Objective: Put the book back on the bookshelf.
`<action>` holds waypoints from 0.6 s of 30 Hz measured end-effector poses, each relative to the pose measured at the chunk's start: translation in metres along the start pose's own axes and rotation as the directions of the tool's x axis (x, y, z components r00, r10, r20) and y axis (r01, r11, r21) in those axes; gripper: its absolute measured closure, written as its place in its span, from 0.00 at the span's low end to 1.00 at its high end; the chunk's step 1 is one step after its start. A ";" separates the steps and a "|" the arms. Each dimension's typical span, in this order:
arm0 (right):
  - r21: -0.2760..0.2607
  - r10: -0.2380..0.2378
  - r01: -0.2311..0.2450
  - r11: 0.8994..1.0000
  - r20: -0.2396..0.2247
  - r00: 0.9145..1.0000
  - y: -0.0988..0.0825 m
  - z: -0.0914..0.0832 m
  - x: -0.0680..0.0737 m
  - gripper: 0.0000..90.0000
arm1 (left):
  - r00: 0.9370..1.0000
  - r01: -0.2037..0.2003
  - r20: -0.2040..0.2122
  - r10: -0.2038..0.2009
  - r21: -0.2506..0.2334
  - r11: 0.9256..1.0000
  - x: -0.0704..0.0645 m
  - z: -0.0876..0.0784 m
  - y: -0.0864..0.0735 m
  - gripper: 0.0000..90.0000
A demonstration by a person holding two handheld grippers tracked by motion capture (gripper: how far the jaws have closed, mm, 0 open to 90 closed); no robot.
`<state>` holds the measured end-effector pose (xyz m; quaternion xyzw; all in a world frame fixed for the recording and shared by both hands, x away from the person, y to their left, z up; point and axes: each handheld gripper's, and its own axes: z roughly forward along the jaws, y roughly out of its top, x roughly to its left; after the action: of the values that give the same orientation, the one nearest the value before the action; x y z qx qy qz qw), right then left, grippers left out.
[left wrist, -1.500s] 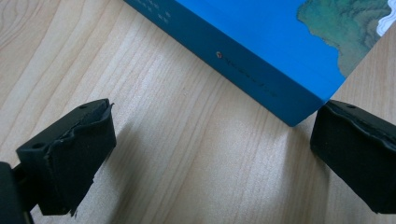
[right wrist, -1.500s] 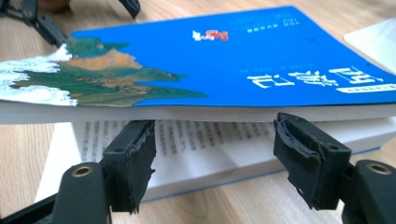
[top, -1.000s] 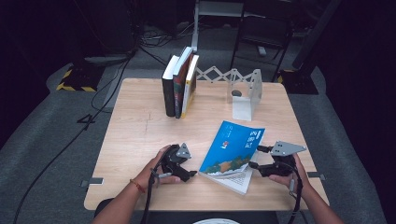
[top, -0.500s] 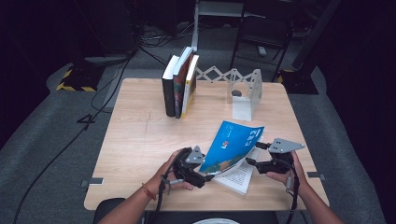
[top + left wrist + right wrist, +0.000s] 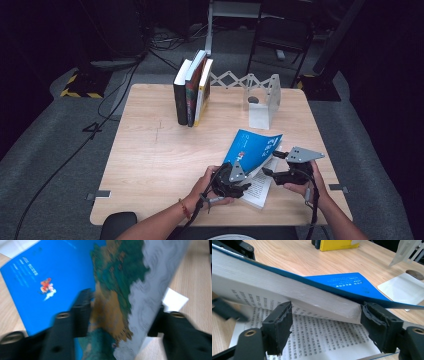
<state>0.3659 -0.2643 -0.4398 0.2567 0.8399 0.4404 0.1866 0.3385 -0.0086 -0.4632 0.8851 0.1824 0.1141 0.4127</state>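
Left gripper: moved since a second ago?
Yes. The left gripper has slid right along the near table edge, up to the blue book, its jaws closing around the raised cover.

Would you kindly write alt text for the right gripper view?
A blue-covered book lies partly open on a wooden table, its lifted pages between the right gripper's open black jaws. Printed text shows on the flat page below.

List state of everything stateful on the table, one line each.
blue book: partly open, front cover and a block of pages raised, text pages flat on the table.
left gripper: jaws just been closing, astride the raised cover and pages.
right gripper: jaws apart, around the page block's edge; contact unclear.
three books: closed, upright, leaning together.
metal bookend: upright, nothing against it.
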 end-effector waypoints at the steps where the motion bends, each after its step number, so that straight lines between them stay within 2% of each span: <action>1: -0.002 0.003 -0.003 1.000 0.003 1.000 -0.001 0.000 0.000 0.29 | 1.000 -0.011 0.001 0.011 -0.007 1.000 0.001 -0.001 0.000 0.64; 3: 0.003 0.012 -0.012 1.000 0.005 1.000 -0.001 0.001 -0.001 0.29 | 0.999 -0.036 -0.006 0.036 -0.010 0.999 0.000 -0.003 0.000 0.73; 5: -0.001 0.016 -0.016 1.000 0.002 1.000 -0.002 0.000 -0.001 0.30 | 0.999 -0.047 -0.012 0.047 -0.010 0.999 0.001 -0.006 0.000 0.77; 7: -0.004 0.016 -0.016 1.000 -0.003 1.000 -0.003 -0.002 -0.002 0.30 | 0.998 -0.060 0.001 0.060 -0.019 0.998 0.005 -0.009 -0.001 0.82; 9: -0.005 0.006 -0.006 1.000 -0.019 1.000 -0.004 -0.004 -0.003 0.30 | 0.999 -0.045 0.018 0.045 -0.021 0.999 0.011 -0.014 -0.003 0.85; 11: -0.004 0.000 0.000 1.000 -0.020 1.000 -0.004 -0.005 -0.002 0.30 | 0.998 -0.045 0.030 0.046 -0.026 0.999 0.016 -0.017 -0.005 0.86; 15: -0.040 -0.026 0.024 0.999 -0.044 0.999 -0.002 -0.013 -0.004 0.31 | 0.995 -0.078 0.057 0.078 -0.005 0.997 0.027 -0.025 -0.012 0.87; 18: -0.043 -0.049 0.047 0.998 -0.057 0.997 0.004 -0.013 -0.004 0.29 | 0.994 -0.079 0.076 0.078 0.002 0.997 0.032 -0.028 -0.016 0.86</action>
<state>0.3630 -0.2733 -0.4291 0.2197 0.8414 0.4604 0.1781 0.3546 0.0334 -0.4559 0.8963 0.1320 0.0962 0.4122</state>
